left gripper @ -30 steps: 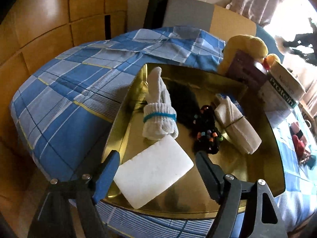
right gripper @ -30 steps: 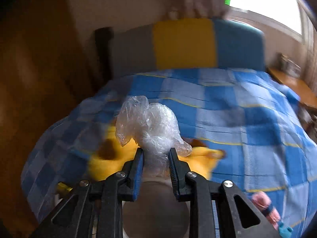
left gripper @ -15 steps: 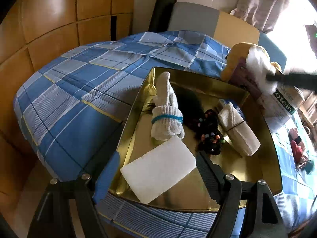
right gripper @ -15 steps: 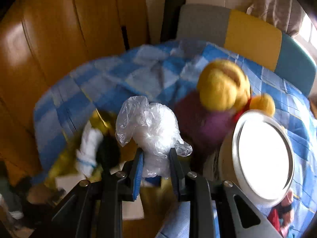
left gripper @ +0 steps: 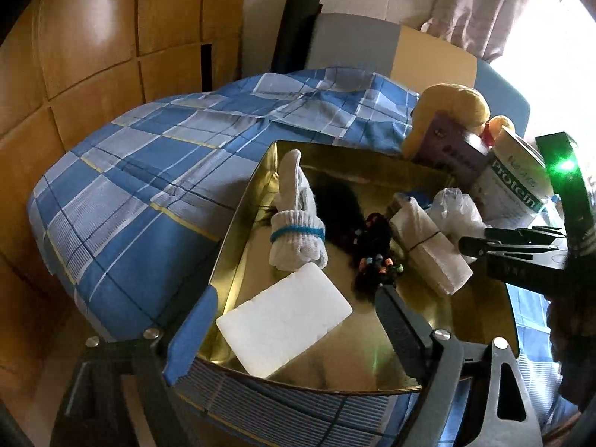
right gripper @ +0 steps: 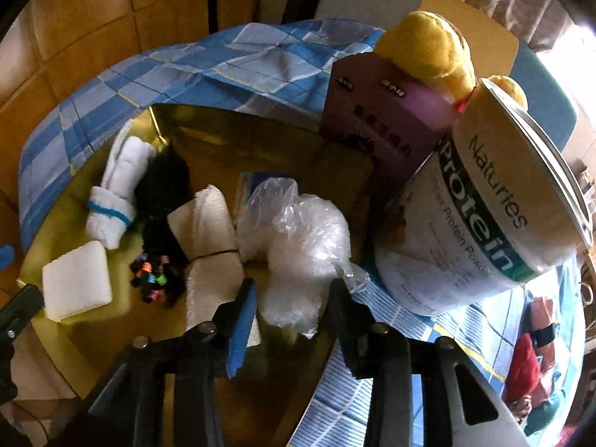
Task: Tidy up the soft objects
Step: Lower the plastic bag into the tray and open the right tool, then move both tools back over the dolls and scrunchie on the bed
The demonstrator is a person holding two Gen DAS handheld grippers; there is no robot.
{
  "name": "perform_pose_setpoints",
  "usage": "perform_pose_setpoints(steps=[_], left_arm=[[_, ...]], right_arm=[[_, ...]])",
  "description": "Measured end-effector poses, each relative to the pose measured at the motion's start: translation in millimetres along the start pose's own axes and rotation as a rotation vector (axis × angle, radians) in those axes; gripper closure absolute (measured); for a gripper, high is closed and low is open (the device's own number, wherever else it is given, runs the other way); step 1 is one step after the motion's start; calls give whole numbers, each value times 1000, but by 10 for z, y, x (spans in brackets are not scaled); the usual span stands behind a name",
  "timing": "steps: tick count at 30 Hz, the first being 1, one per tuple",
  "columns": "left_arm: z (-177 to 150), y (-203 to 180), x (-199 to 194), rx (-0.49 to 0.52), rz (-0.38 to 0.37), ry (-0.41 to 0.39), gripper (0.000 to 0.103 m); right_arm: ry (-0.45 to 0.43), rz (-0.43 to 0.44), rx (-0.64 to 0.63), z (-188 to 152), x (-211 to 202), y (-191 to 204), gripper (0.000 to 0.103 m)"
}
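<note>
Plastic bag [right gripper: 298, 238] inside gold tray [right gripper: 208, 130]

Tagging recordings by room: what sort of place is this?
Probably a bedroom or living room at home: a blue checked cover lies over the surface, a curtain hangs by a bright window, and a yellow plush toy sits beside the gold tray.

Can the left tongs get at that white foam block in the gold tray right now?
Probably yes. The left tongs are open, the white foam block lies between the fingers at the gold tray's near edge, and nothing covers it.
</note>
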State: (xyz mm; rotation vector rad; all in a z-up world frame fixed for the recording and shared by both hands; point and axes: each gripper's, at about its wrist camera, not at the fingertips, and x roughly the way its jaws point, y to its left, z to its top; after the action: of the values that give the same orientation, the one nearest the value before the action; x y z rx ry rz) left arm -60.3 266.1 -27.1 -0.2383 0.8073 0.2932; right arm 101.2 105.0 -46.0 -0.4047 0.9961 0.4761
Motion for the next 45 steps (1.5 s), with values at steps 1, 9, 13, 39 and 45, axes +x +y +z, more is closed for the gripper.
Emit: perform_pose_setpoints(steps=[1, 9, 13, 39, 45], left_arm=[[0, -6, -4, 3, 0, -1, 16], [-12, -79, -61, 21, -14, -16, 16], [-21, -139, -81, 38, -23, -18, 16], [-111, -699, -215, 197, -74, -18, 16], [-115, -911, -236, 246, -108, -13, 15]], right_arm=[[-11, 10, 6, -18, -29, -14, 63], [-114, 53, 48, -97, -412, -56, 62], [-161, 76, 63, -182, -589, -99, 62], [-241, -108, 375, -976, -1019, -1647, 62], [-268, -227, 528, -1245, -1153, -2303, 62]])
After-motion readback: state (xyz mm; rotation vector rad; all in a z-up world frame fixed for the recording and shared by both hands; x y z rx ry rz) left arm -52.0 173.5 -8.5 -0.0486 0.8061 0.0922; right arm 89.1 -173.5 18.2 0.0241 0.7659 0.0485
